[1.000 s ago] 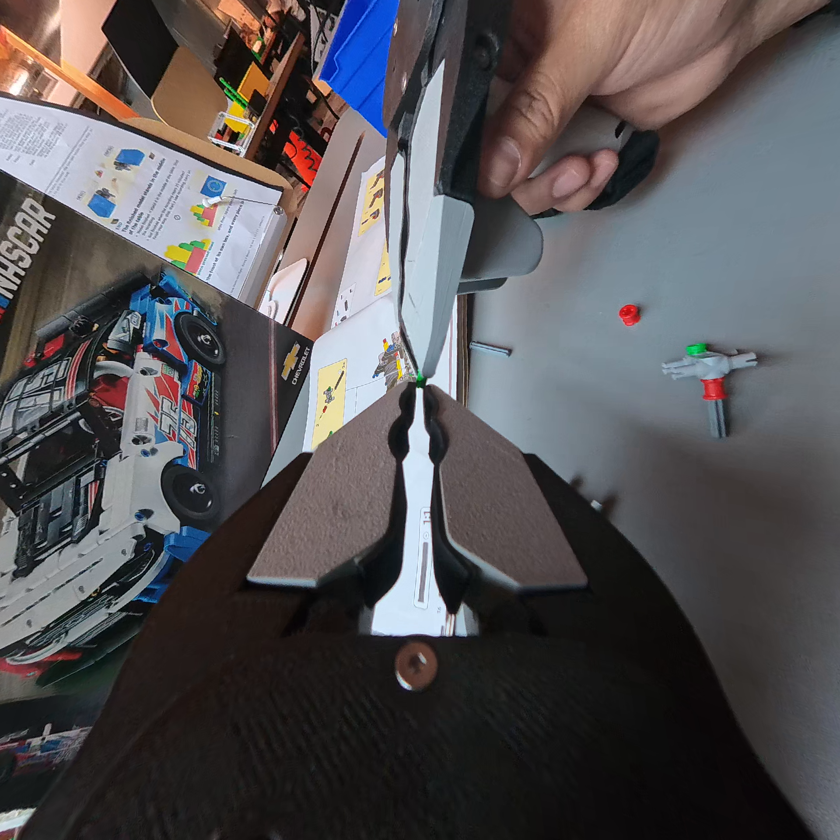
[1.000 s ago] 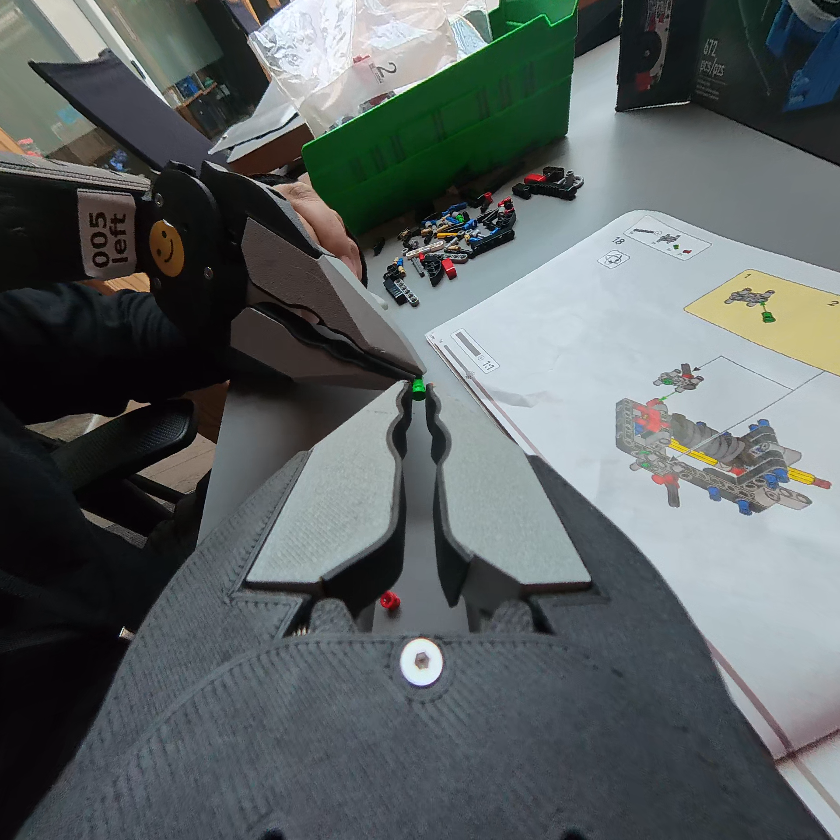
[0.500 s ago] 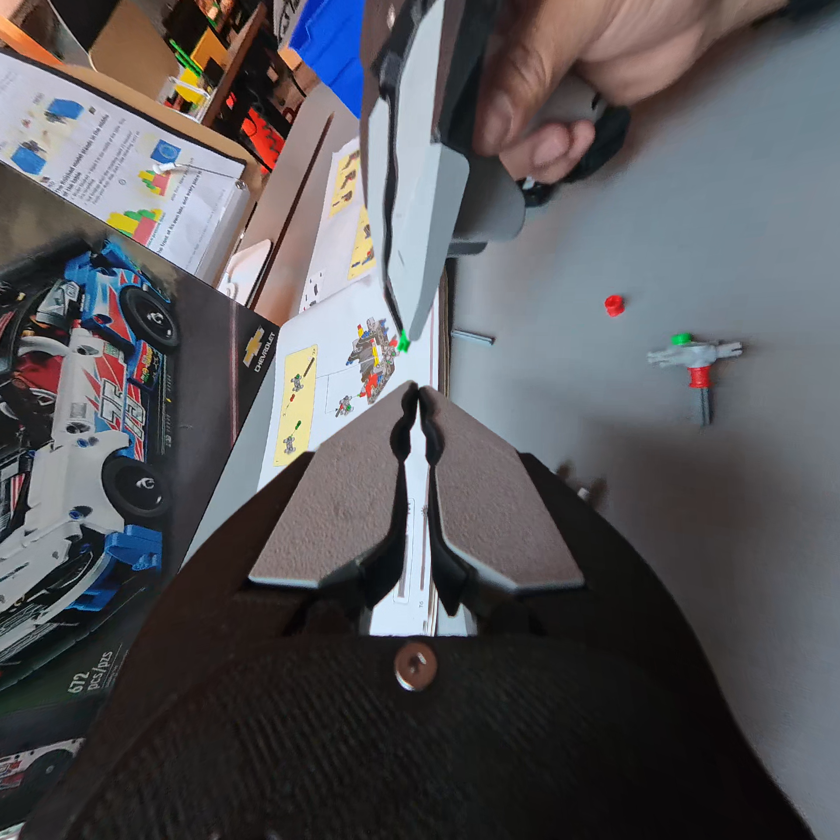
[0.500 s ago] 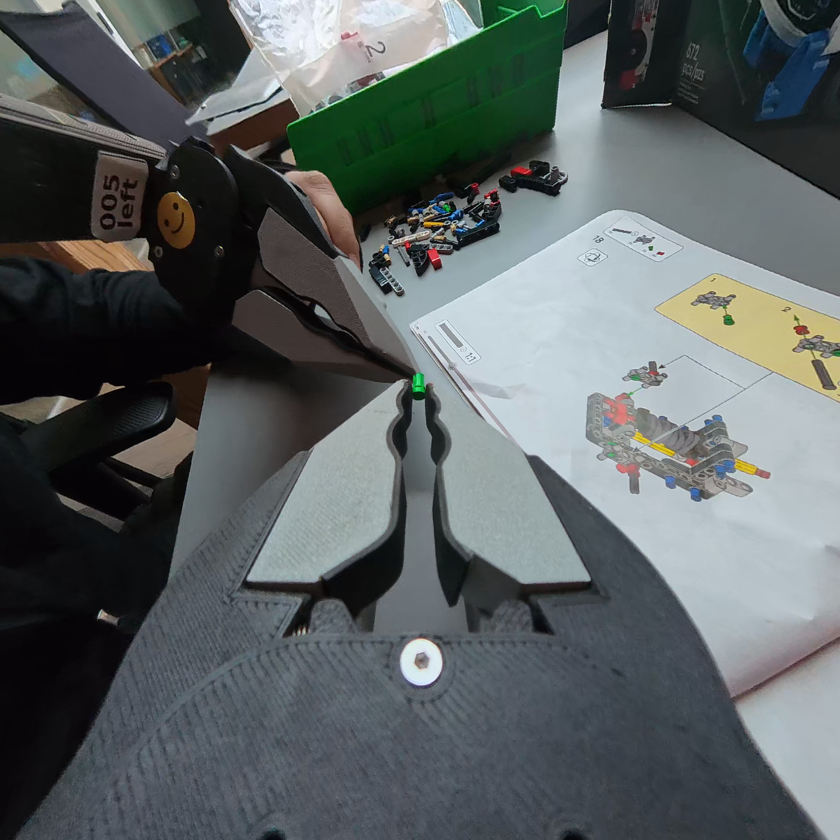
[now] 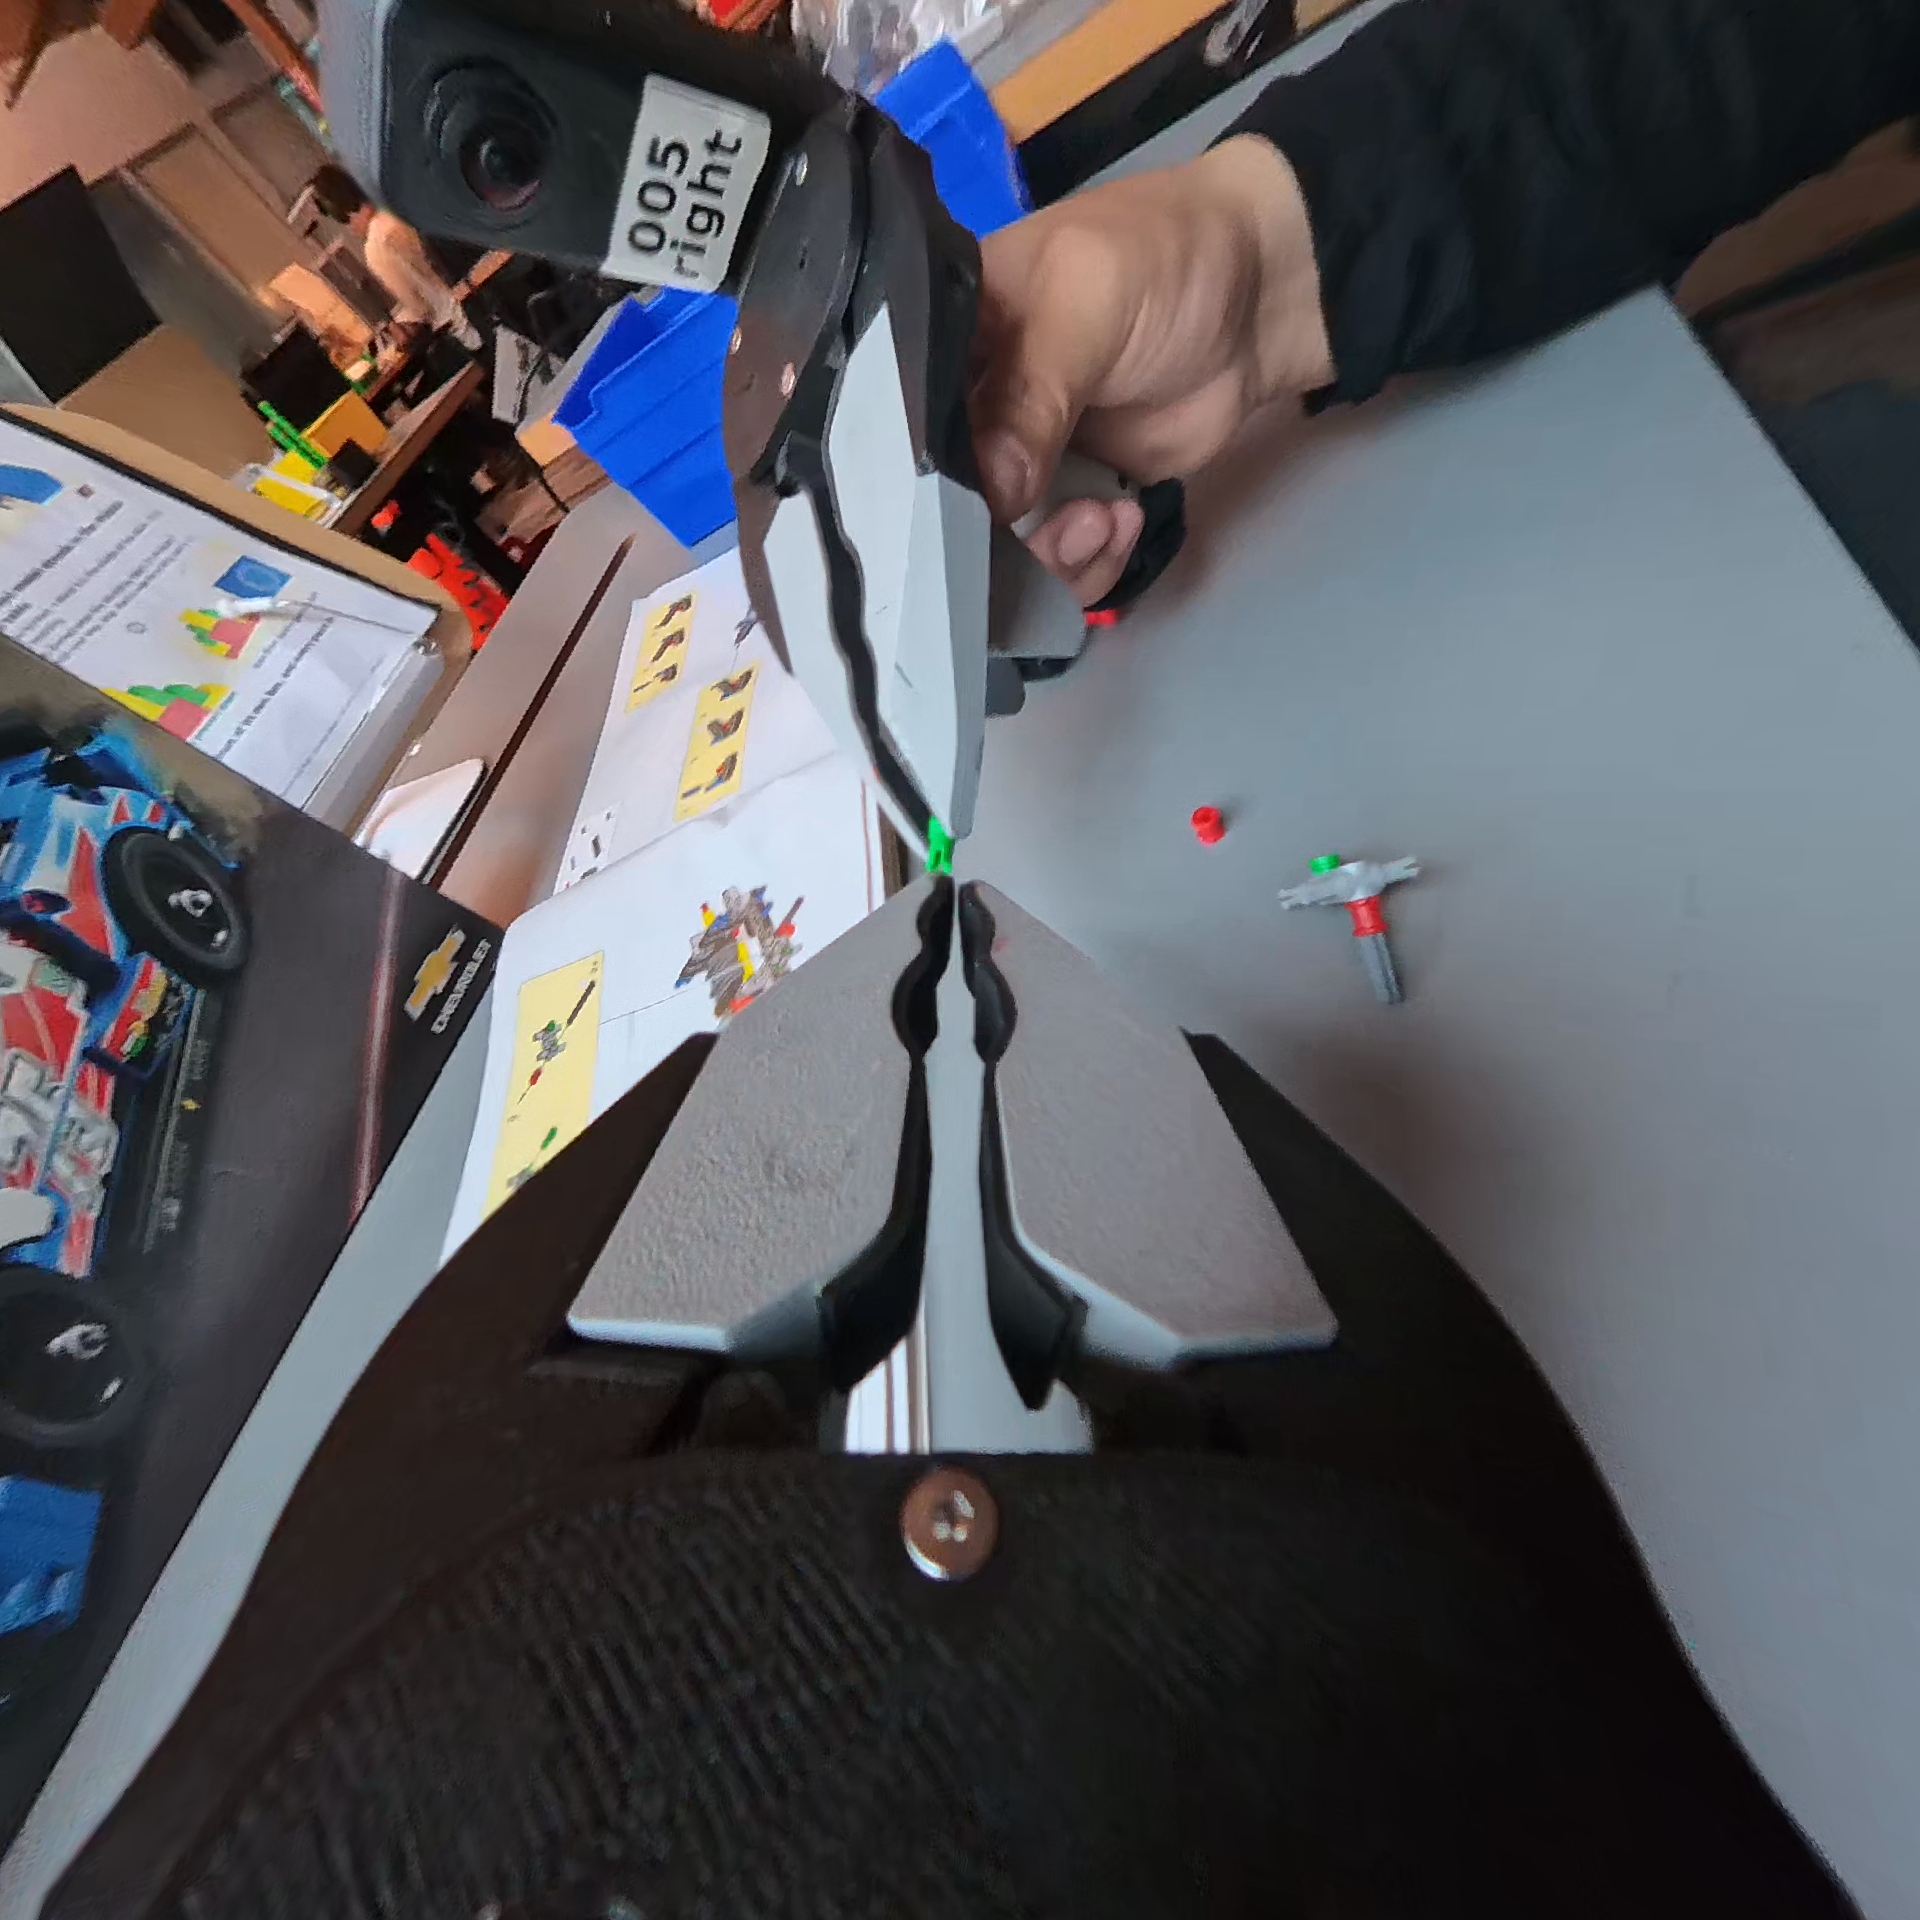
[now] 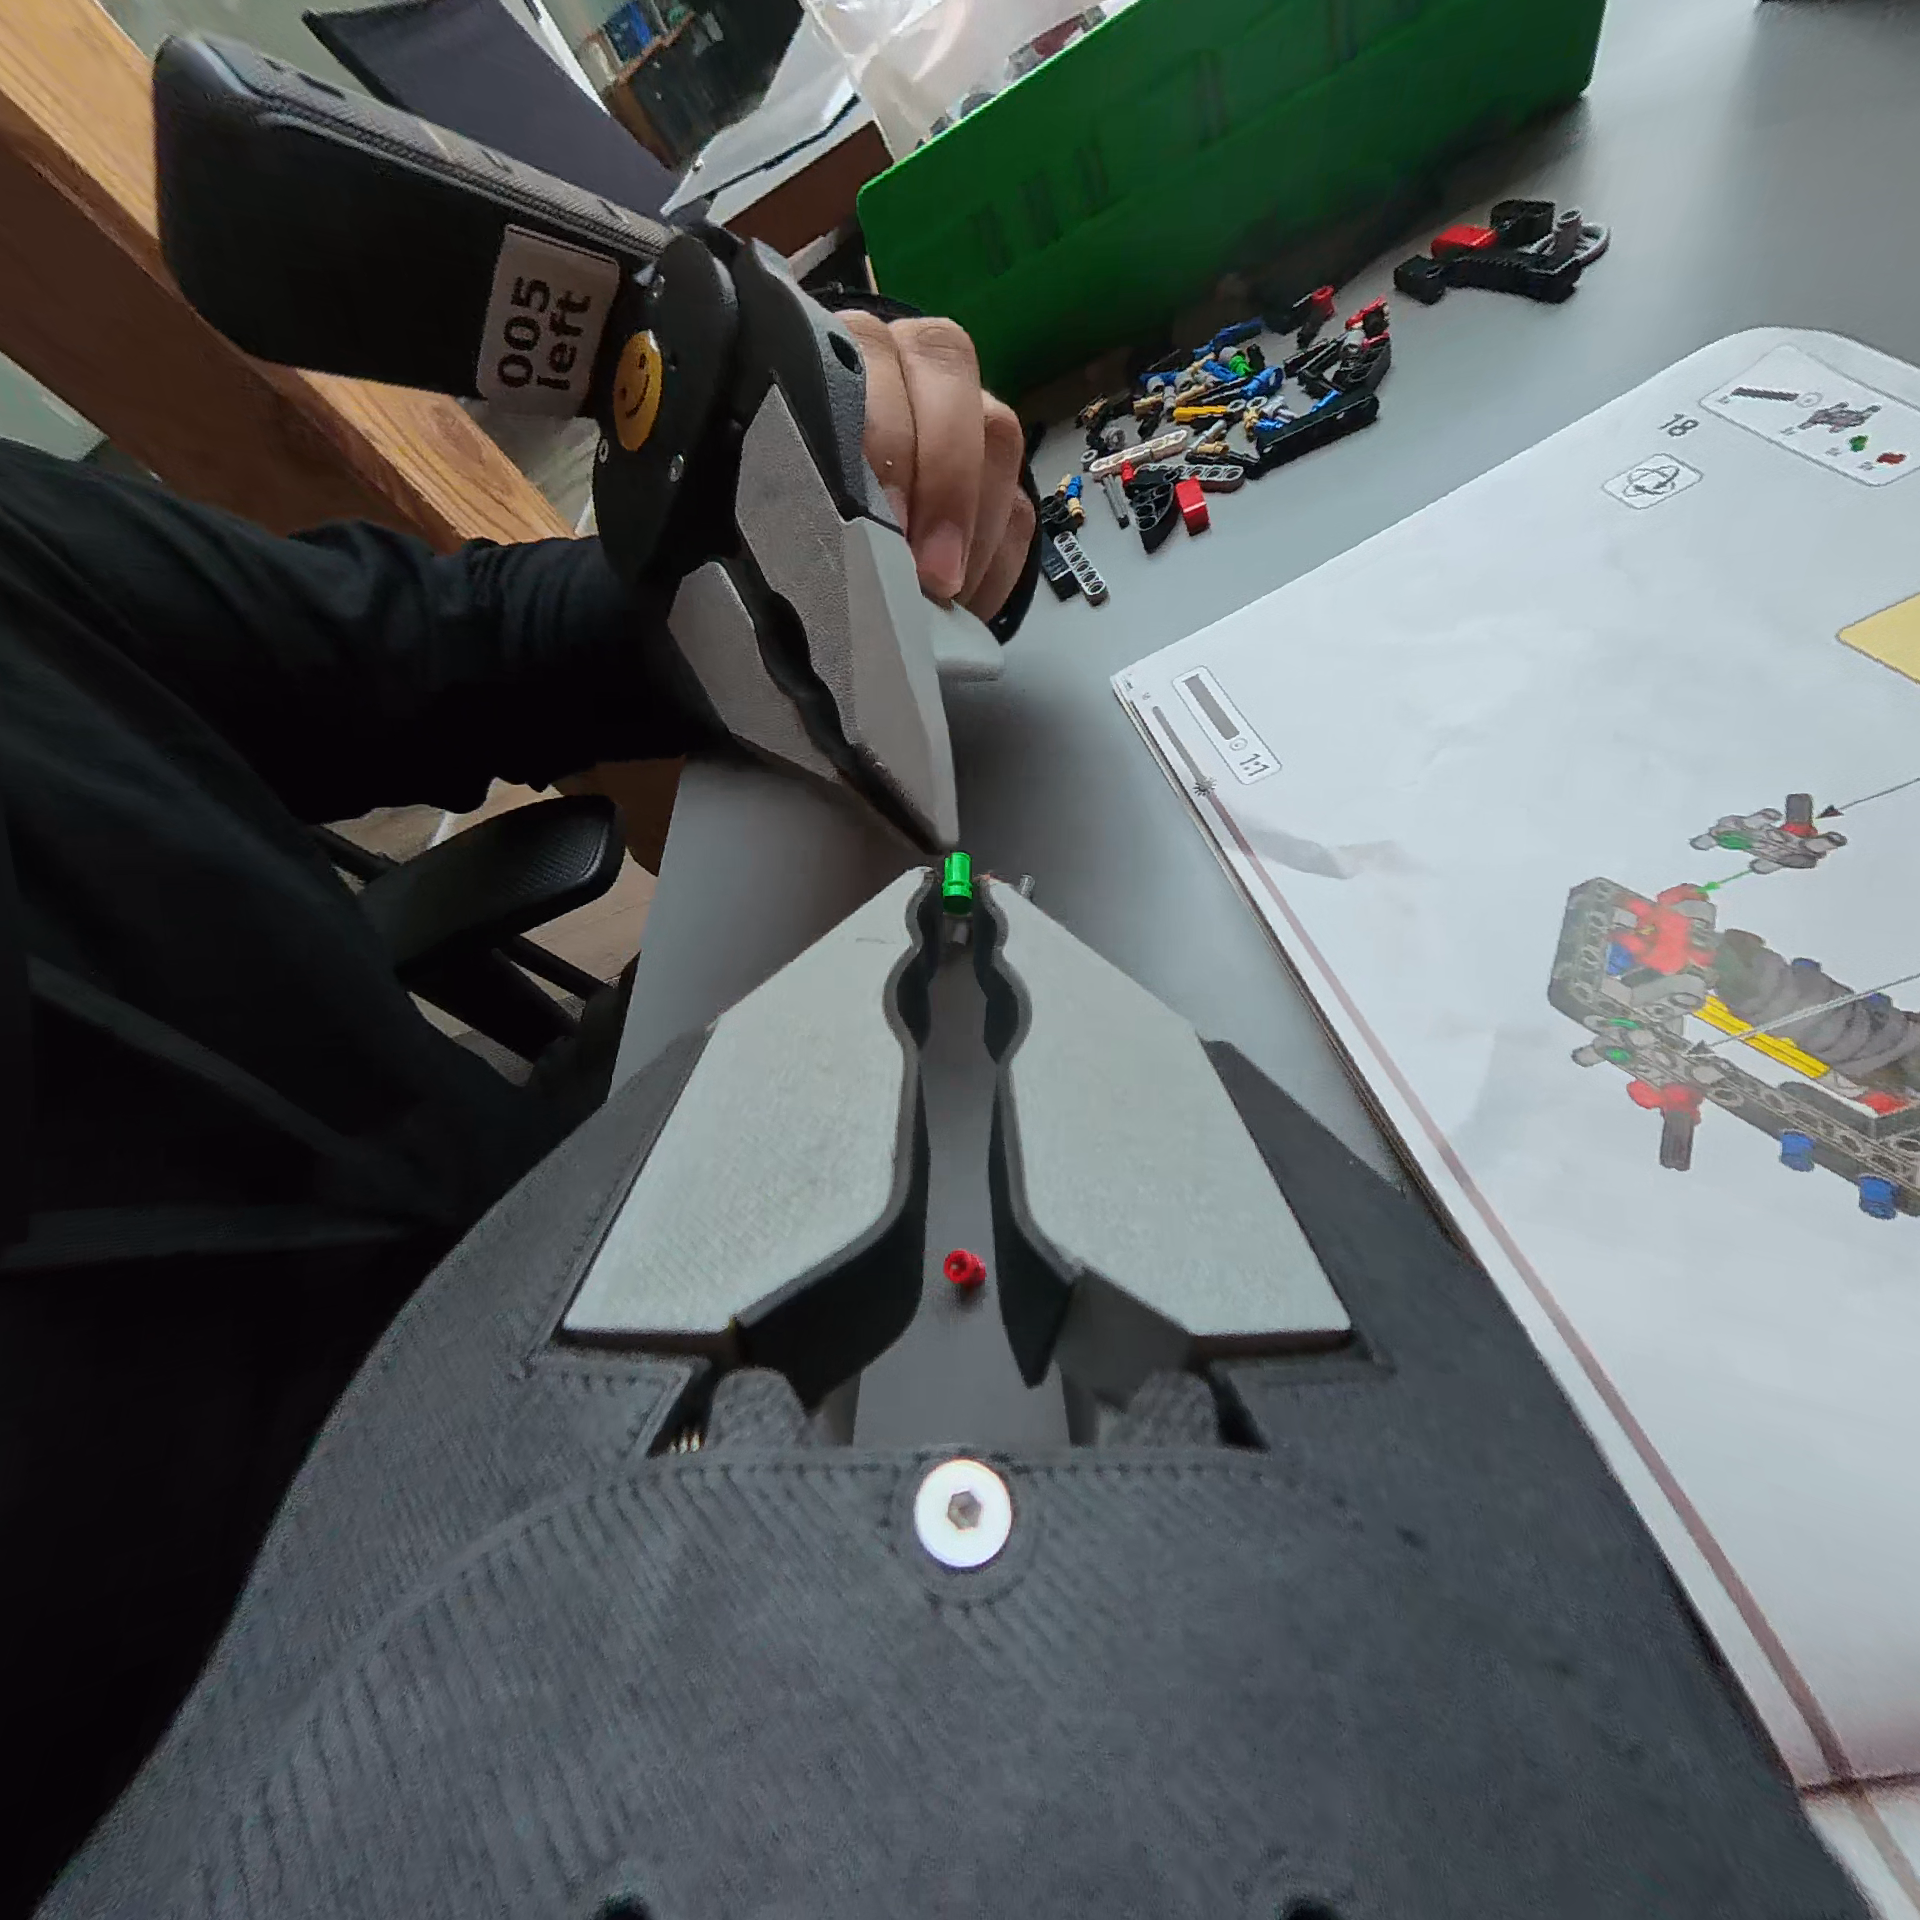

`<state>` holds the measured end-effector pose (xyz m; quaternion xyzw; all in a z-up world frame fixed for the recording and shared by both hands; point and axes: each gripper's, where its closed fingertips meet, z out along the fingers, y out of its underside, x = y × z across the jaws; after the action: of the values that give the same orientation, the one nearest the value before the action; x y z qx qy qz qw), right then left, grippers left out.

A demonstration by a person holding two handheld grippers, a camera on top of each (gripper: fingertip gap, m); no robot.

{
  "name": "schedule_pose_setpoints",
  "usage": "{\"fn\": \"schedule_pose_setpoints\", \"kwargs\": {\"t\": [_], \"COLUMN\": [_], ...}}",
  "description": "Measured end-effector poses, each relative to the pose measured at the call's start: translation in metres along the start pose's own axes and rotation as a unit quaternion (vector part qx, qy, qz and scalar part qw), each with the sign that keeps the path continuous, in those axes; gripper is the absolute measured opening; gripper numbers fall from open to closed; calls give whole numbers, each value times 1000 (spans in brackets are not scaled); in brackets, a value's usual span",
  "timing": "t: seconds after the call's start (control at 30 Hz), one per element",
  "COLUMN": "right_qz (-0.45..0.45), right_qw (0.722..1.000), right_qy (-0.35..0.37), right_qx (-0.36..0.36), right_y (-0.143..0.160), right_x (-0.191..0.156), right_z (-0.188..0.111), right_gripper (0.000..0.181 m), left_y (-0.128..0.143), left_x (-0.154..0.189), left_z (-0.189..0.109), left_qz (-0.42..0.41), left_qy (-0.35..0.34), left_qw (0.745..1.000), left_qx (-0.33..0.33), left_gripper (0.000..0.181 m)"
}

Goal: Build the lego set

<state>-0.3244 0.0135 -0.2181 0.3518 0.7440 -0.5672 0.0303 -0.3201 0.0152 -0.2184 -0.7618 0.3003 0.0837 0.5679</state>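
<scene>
My right gripper (image 6: 957, 891) is shut on a small green pin (image 6: 956, 881), which sticks out past its tips. In the left wrist view the right gripper (image 5: 948, 826) comes down from above with the green pin (image 5: 938, 847) at its tip. My left gripper (image 5: 952, 896) is shut with nothing showing between its tips, which sit just below the pin. In the right wrist view the left gripper (image 6: 938, 834) points down at the pin from the upper left. A grey subassembly (image 5: 1349, 902) with green and red parts lies on the table, with a red bush (image 5: 1206, 824) near it.
The open instruction booklet (image 6: 1558, 727) lies to the right. A pile of loose pieces (image 6: 1226, 416) sits in front of a green bin (image 6: 1195, 177). The set's box (image 5: 156, 987) stands at the left. The red bush (image 6: 964, 1270) lies under my right gripper.
The two grippers' tips drew a little apart half a second ago and are close together again. The green pin has stayed in my right gripper.
</scene>
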Motion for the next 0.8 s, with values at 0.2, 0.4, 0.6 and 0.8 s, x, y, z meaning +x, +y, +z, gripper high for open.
{"fn": "schedule_pose_setpoints", "kwargs": {"t": [0.2,0.4,0.6,0.8], "right_qz": [-6,-7,-14,-17], "right_qw": [1000,1000,999,999], "right_qy": [-18,-24,-36,-45], "right_qx": [-8,-13,-14,-10], "right_y": [1,2,0,-3], "right_x": [-8,-10,-17,-21], "right_z": [0,-1,-3,-5], "right_gripper": [3,3,3,3], "left_y": [-8,-11,-18,-20], "left_x": [8,6,3,7], "left_z": [0,-3,-5,-5], "left_qz": [4,1,16,23], "left_qy": [17,12,4,15], "left_qw": [1000,1000,999,998], "left_qx": [15,27,49,64], "left_gripper": [0,0,0,0]}}
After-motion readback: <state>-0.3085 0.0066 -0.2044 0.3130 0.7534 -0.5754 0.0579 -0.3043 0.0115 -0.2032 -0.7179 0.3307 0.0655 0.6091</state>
